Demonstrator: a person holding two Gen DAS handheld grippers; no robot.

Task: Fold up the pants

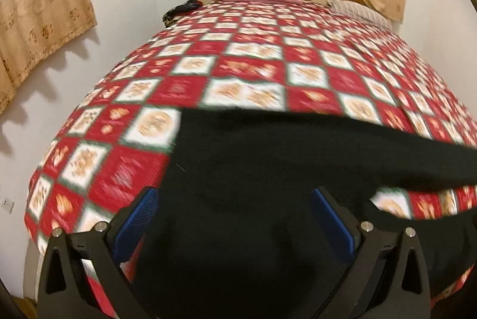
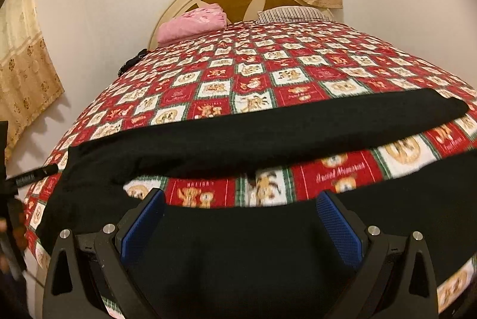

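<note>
The black pants (image 2: 268, 128) lie on the checked bed cover (image 2: 268, 71), under and between the wide-open jaws of the left gripper (image 1: 235, 211) and right gripper (image 2: 241, 214), seemingly unpinched.

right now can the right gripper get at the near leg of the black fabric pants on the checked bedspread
Probably yes: the right gripper is open, with the near leg of the black fabric pants lying flat between its blue fingers and nothing covering it.

I read cursive "Sweet Memories" on red bedspread (image 2: 337, 172) square, lower right; other lettering too blurred.
</note>
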